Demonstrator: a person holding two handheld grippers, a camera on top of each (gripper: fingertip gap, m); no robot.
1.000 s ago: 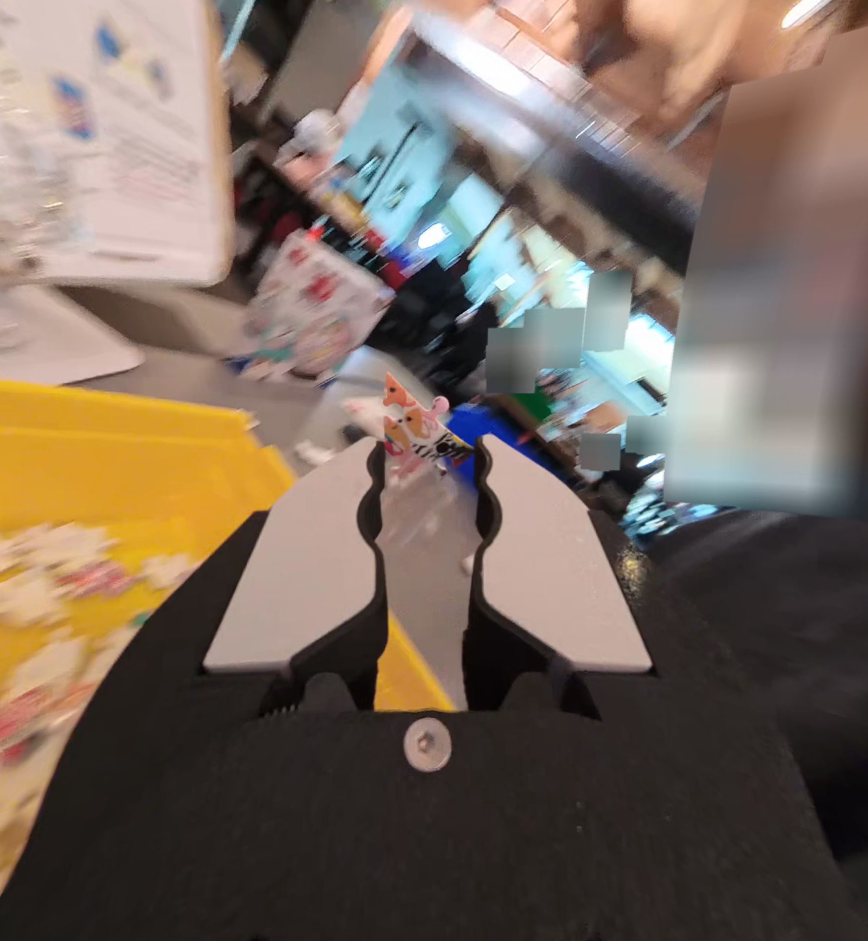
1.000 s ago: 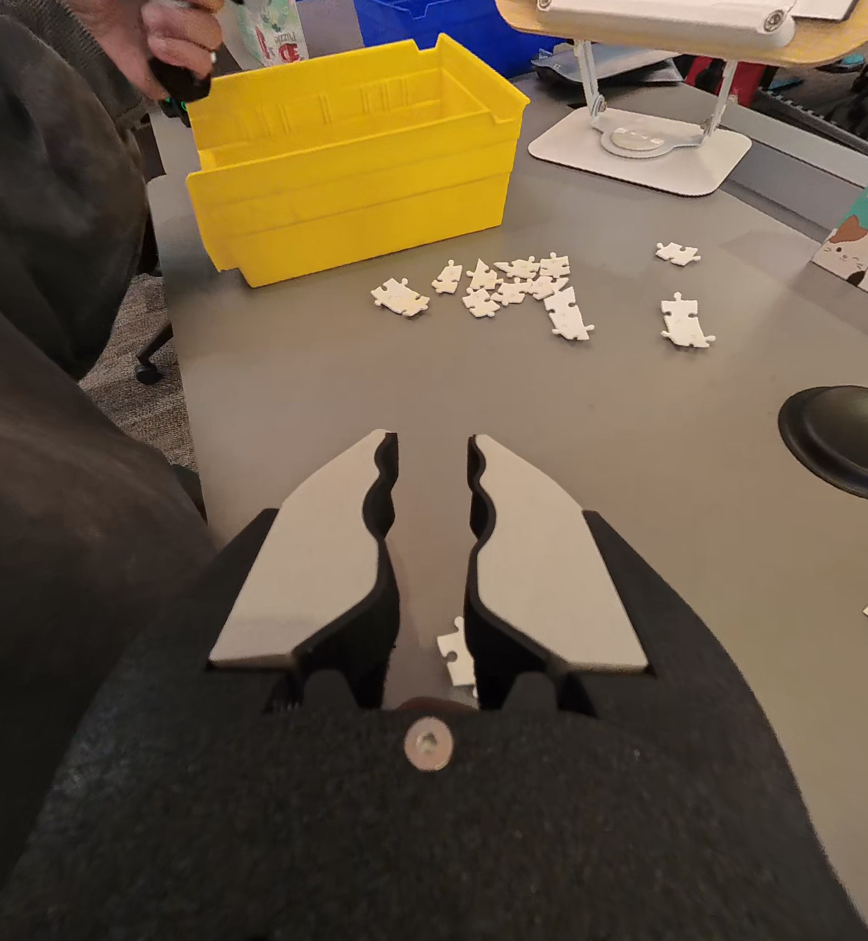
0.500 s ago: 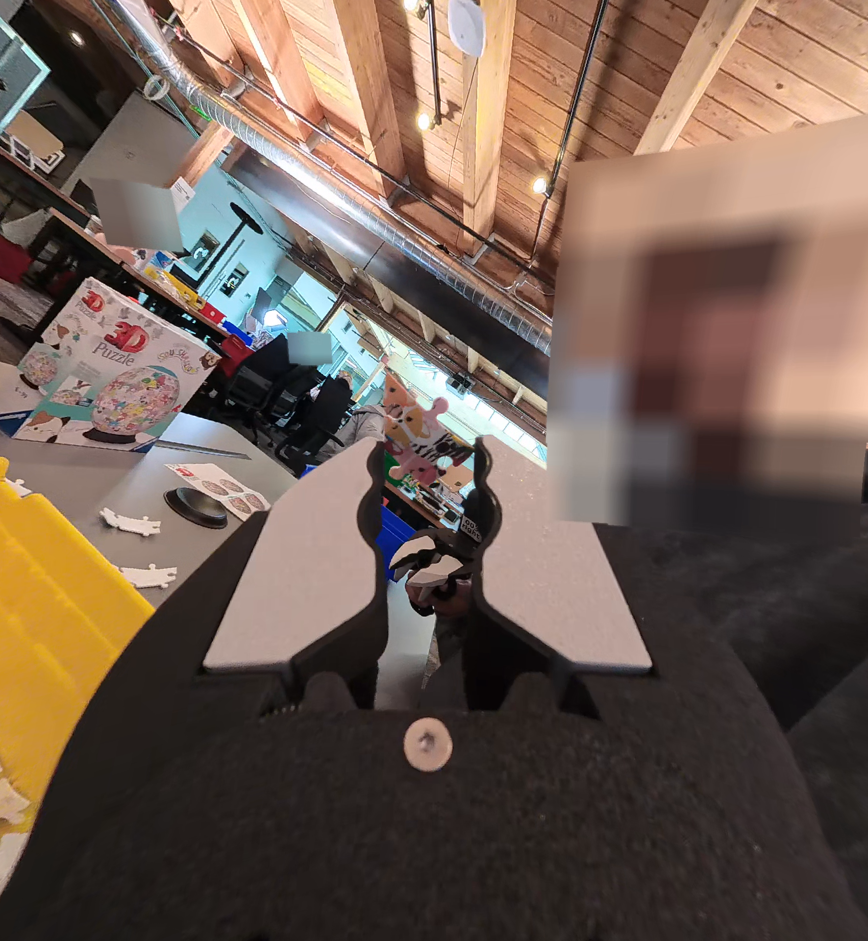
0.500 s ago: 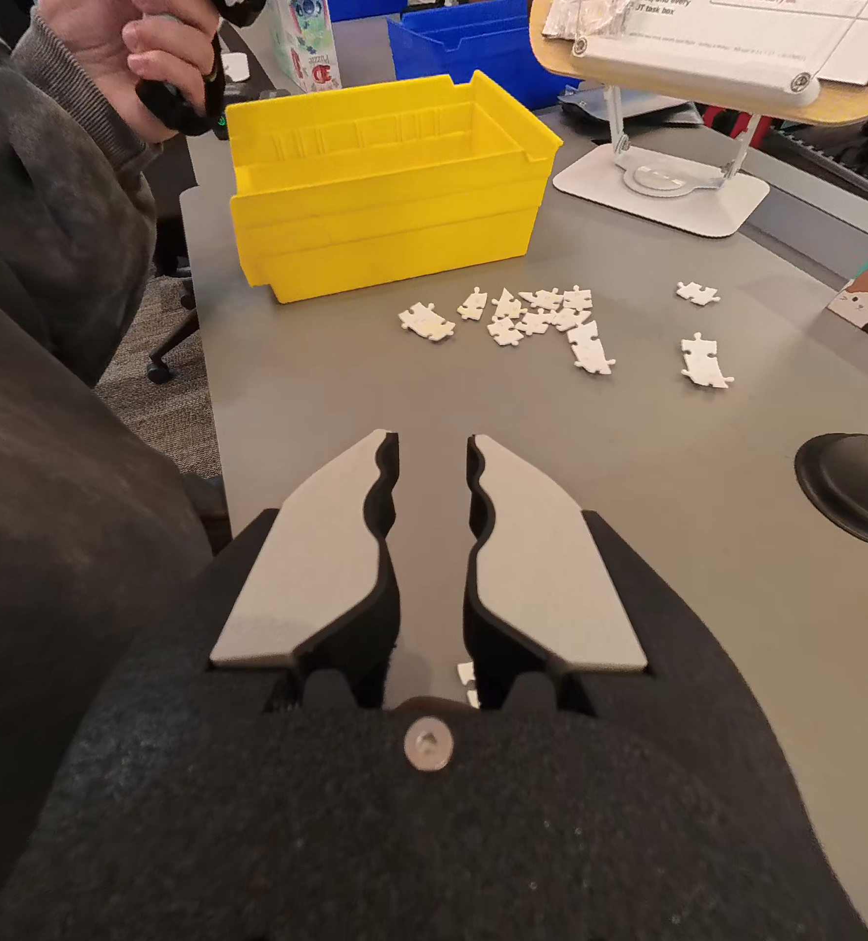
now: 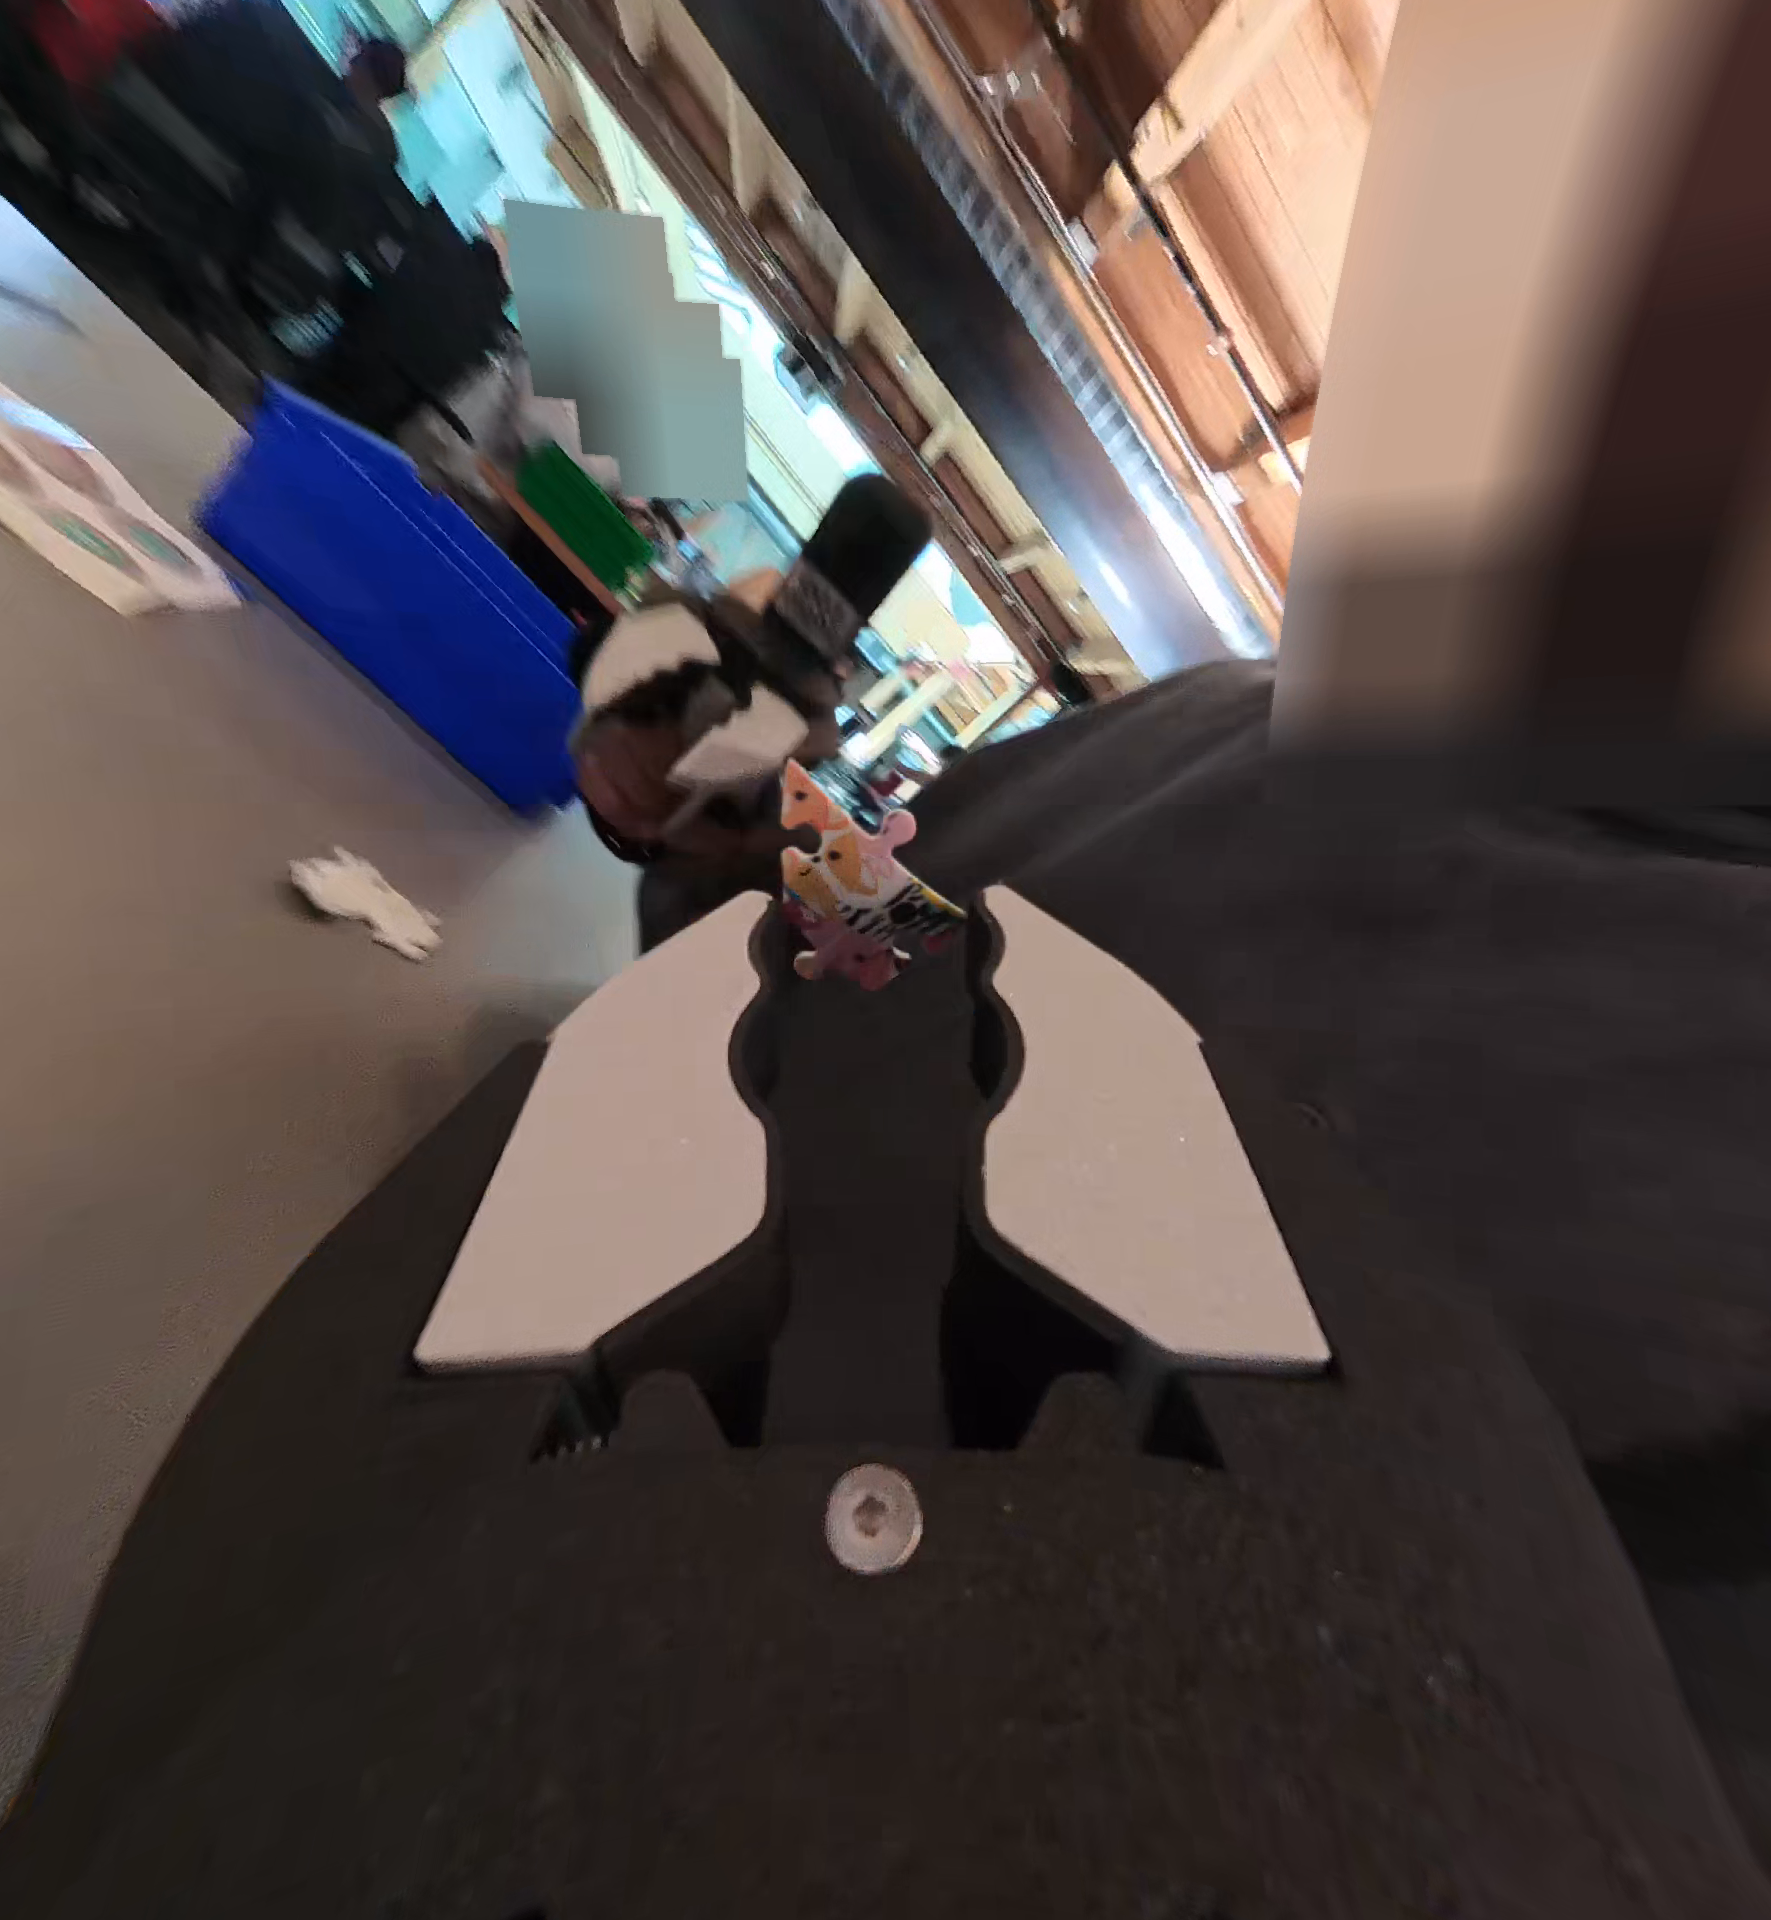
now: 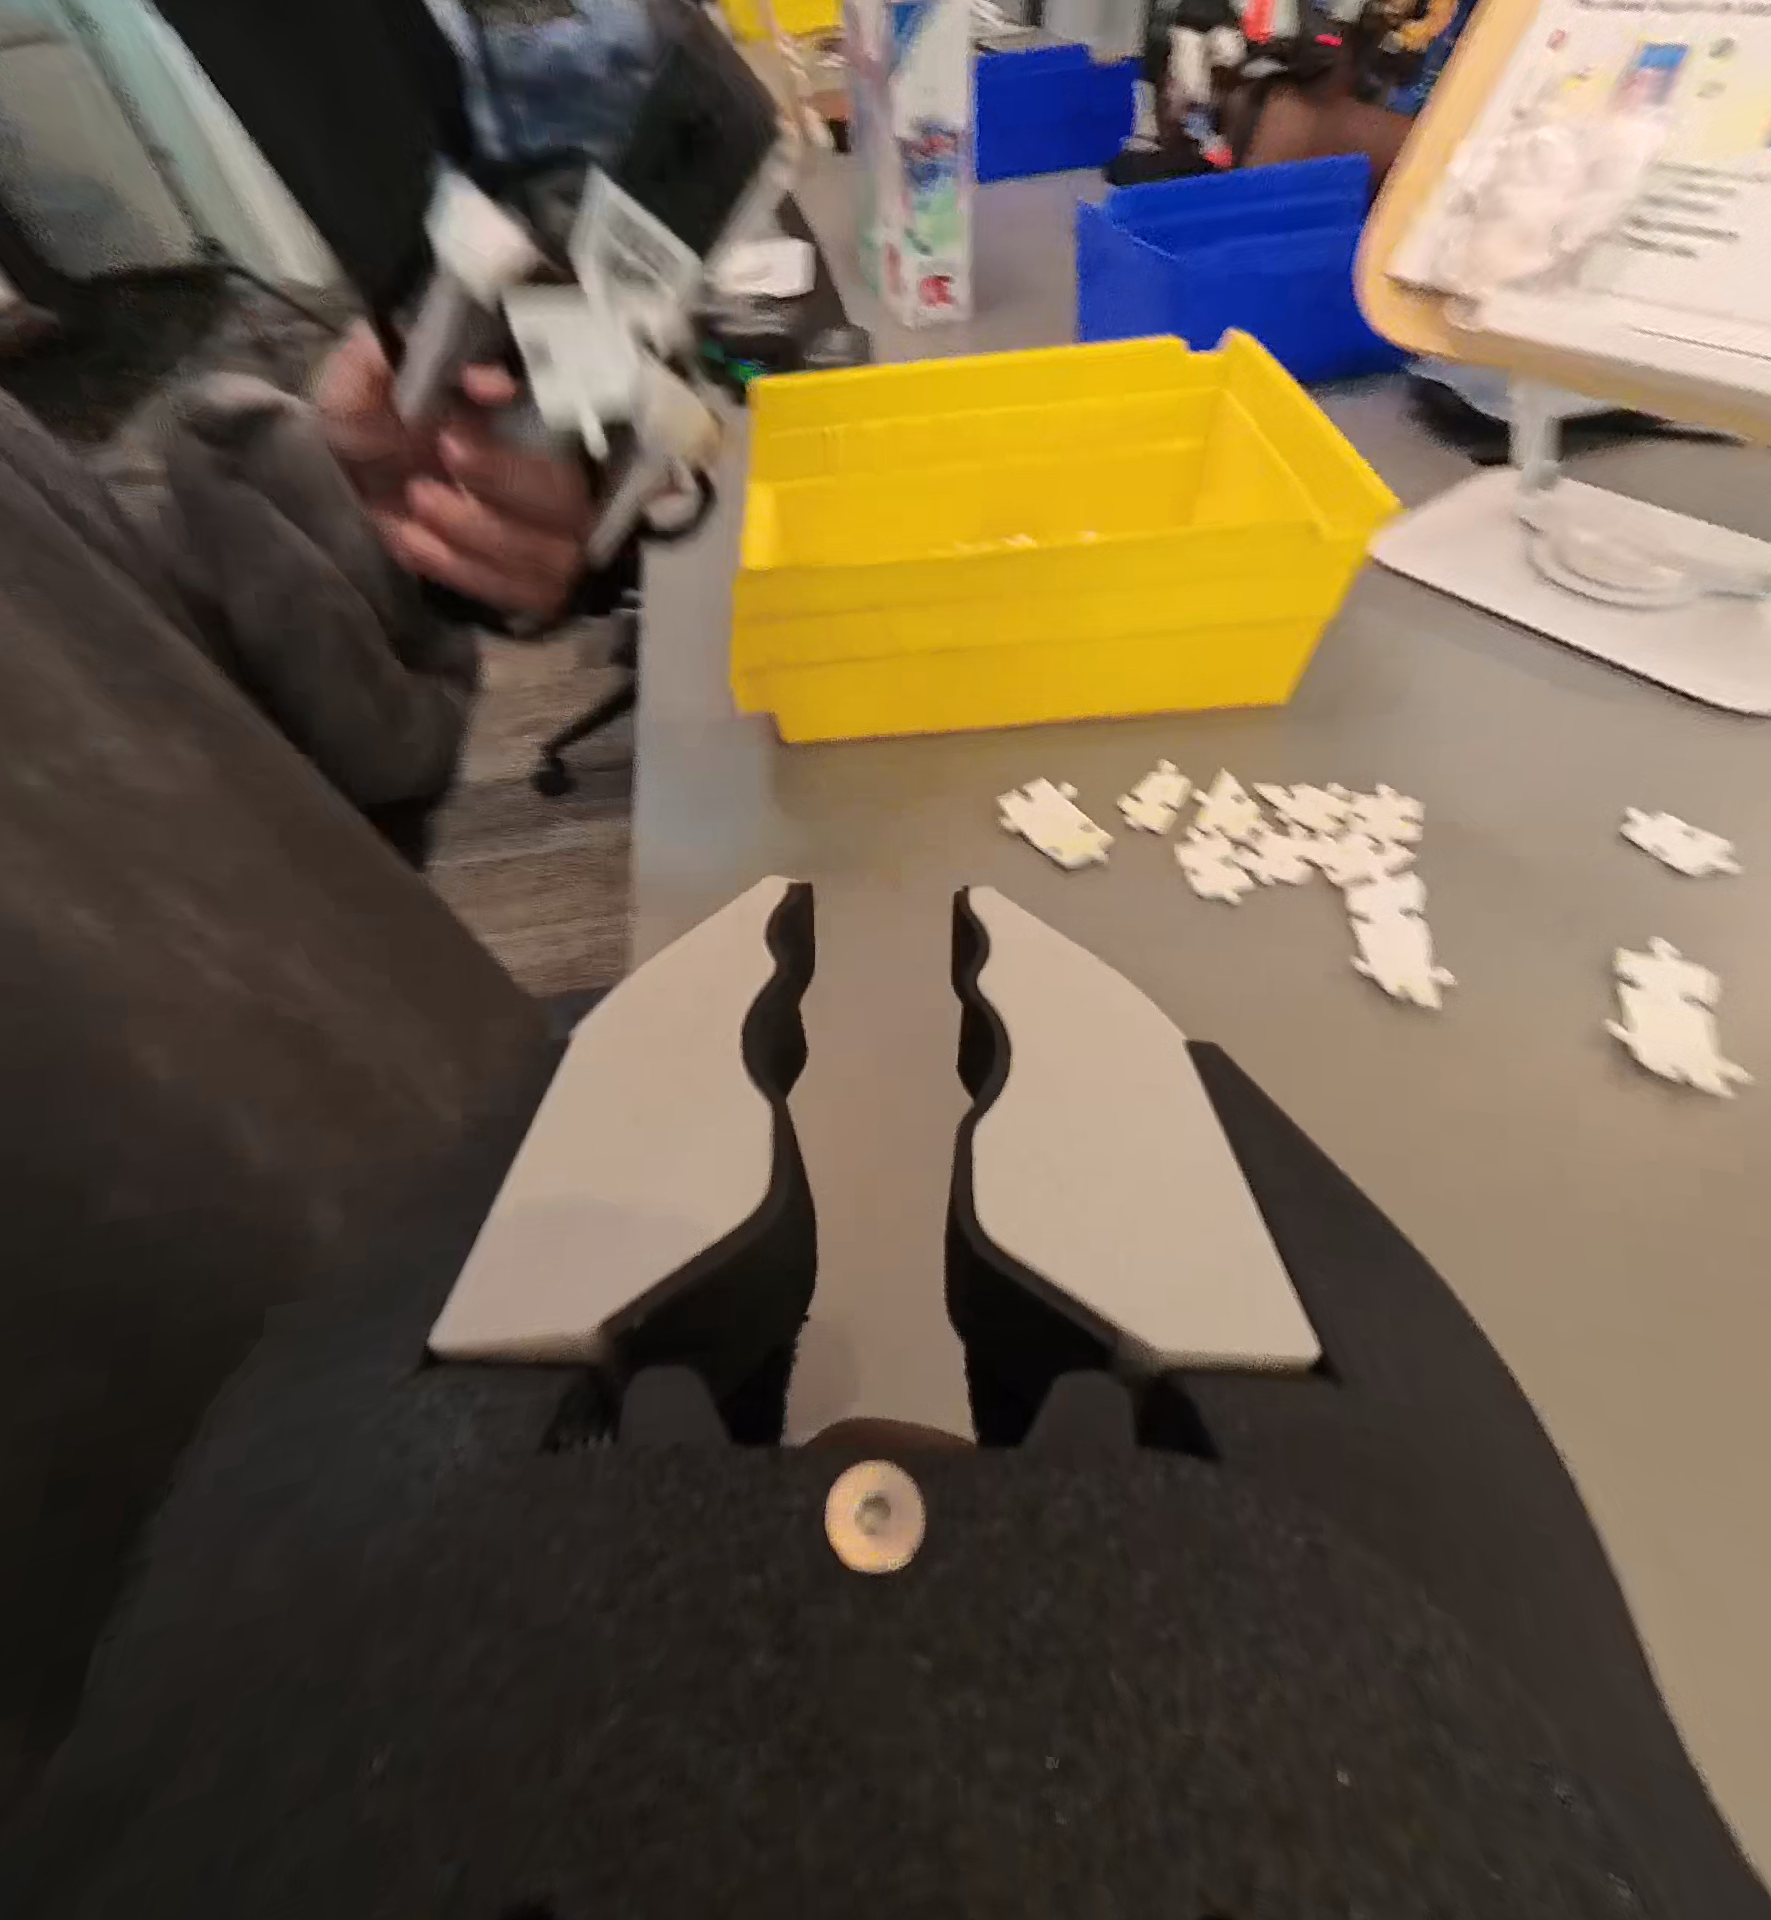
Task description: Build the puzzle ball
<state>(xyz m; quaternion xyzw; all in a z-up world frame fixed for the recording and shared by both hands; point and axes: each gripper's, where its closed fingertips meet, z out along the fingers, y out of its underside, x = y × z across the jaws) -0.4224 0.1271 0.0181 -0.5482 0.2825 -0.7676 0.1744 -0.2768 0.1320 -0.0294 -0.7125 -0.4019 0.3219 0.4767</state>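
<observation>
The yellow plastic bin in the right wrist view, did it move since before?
Cannot tell. The yellow plastic bin keeps its place beside the white puzzle pieces on the grey table; it sits further right in the picture, as they do, so likely the camera shifted.

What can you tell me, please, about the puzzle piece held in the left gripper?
The puzzle piece is small, flat and looks like printed card or plastic, with orange, pink, white and black-striped cartoon artwork and rounded knobs along its edges. It appears to be two pieces joined, though that is hard to confirm. It stands roughly upright, printed side to the camera, pinched at its lower part between the tips of the left gripper, in the air and touching nothing else.
</observation>
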